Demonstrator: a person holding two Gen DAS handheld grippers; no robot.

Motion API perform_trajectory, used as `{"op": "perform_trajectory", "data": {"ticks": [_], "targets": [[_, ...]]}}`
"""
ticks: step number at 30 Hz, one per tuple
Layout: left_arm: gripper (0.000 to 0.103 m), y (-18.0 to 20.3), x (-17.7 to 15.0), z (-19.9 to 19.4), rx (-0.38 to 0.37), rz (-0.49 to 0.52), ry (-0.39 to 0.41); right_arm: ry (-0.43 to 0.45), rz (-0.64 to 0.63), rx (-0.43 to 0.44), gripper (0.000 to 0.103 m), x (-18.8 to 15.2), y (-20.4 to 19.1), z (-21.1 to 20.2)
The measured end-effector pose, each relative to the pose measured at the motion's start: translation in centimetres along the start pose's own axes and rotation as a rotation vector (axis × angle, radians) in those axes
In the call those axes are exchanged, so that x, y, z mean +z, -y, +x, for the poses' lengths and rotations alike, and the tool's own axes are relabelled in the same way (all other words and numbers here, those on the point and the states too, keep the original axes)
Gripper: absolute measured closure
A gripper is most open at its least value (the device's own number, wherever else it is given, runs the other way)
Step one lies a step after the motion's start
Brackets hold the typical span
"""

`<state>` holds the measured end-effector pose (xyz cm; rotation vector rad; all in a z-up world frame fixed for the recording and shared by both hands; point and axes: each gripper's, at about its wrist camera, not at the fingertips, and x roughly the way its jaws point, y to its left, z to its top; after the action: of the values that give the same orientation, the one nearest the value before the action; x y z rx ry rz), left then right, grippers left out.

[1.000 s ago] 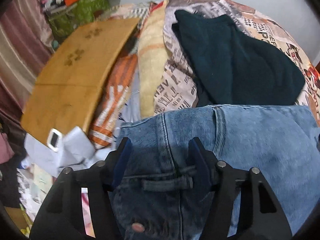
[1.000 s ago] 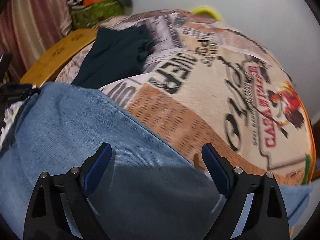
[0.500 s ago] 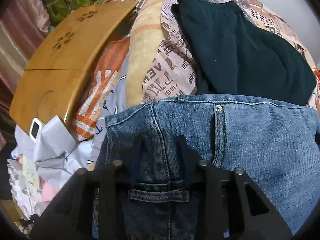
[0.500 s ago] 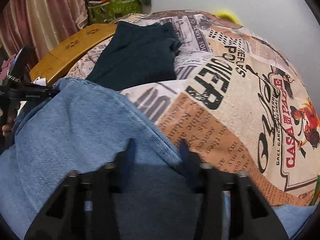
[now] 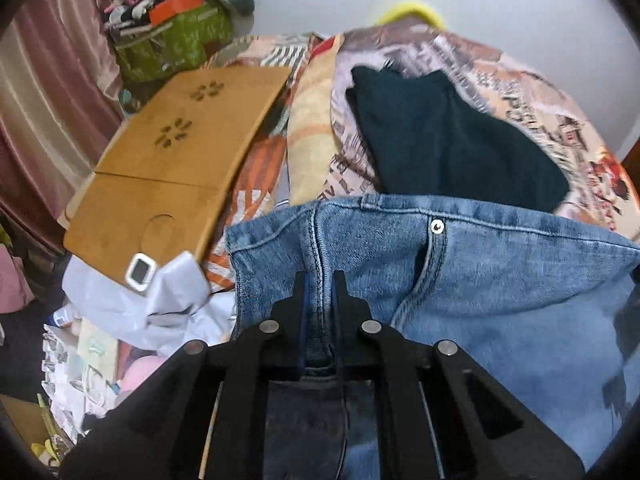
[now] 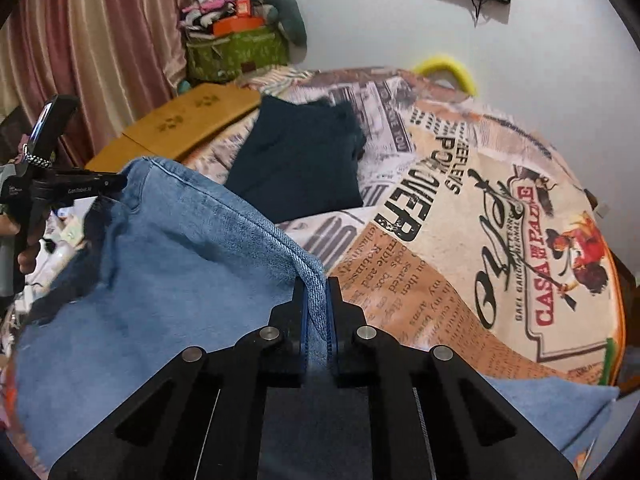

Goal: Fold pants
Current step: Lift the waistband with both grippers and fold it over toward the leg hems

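Observation:
The blue jeans (image 5: 480, 280) lie over the near part of a bed with a printed cover (image 6: 460, 220). My left gripper (image 5: 320, 280) is shut on the jeans' waistband edge by a seam, left of the metal rivet (image 5: 436, 227). My right gripper (image 6: 315, 284) is shut on a raised folded edge of the jeans (image 6: 160, 280). The left gripper also shows at the left edge of the right wrist view (image 6: 116, 181), holding the far corner of the jeans up.
A dark folded garment (image 5: 452, 148) lies on the bed beyond the jeans, also in the right wrist view (image 6: 300, 160). A wooden lap table (image 5: 172, 168) leans at the bed's left side. Clutter and a green bag (image 6: 236, 56) stand by the curtain. A wall is behind.
Both grippers went from open to shut on the jeans' edge and have lifted it; the views have pulled up and back from the bed.

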<state>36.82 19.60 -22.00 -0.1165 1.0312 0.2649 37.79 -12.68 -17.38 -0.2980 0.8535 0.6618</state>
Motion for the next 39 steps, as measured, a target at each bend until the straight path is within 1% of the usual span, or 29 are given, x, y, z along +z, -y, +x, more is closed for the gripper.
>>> {"op": "perform_trajectory", "data": {"ticks": [4,9,15,18,20,21,22,24,27,31,35,38,39], "targets": [[0.094,-0.9,-1.9,-4.0,-0.017,0.007,0.03,0.02,0.0,0.017,0.096,-1.2,-1.5,-3.0],[0.094,-2.1,-4.8,-7.3,-0.024,0.006,0.03,0.033,-0.026,0.028,0.096,-3.4,-4.2,-6.4],[0.094,-3.1,-8.3,-9.1,-0.041,-0.004,-0.002,0.037,-0.036,0.052,0.097,-6.2,-6.8,-9.1],[0.093,-2.8,-10.3,-9.7,-0.035,0.02,-0.03,0.029,-0.039,0.06,0.097,-7.7,-7.9,-9.6],[0.09,-2.5,-11.5,-10.3,-0.039,0.046,-0.03,0.02,-0.043,0.065,0.097,-8.5,-8.5,-9.7],[0.084,-2.4,-12.1,-10.7,-0.048,0.056,-0.027,0.016,-0.043,0.07,0.097,-9.0,-8.8,-9.7],[0.076,-2.4,-12.6,-11.0,-0.055,0.058,-0.025,0.012,-0.044,0.073,0.097,-9.4,-9.0,-9.6],[0.065,-2.5,-13.3,-11.7,-0.069,0.048,-0.022,0.003,-0.048,0.079,0.097,-10.2,-9.4,-9.4],[0.063,-3.2,-14.2,-12.5,-0.096,0.013,-0.018,-0.011,-0.059,0.088,0.097,-11.6,-10.6,-9.6],[0.059,-4.3,-15.0,-12.6,-0.12,-0.055,-0.036,-0.037,-0.07,0.096,0.096,-13.4,-11.5,-9.2],[0.057,-4.8,-15.9,-13.2,-0.083,-0.059,-0.018,-0.044,-0.053,0.094,0.096,-14.8,-12.1,-9.0],[0.052,-5.1,-15.7,-14.1,-0.069,-0.066,0.019,-0.034,-0.052,0.079,0.095,-14.9,-12.4,-9.2],[0.048,-5.2,-15.4,-14.4,-0.07,-0.07,0.036,-0.036,-0.046,0.081,0.094,-14.9,-12.4,-9.3]]}}
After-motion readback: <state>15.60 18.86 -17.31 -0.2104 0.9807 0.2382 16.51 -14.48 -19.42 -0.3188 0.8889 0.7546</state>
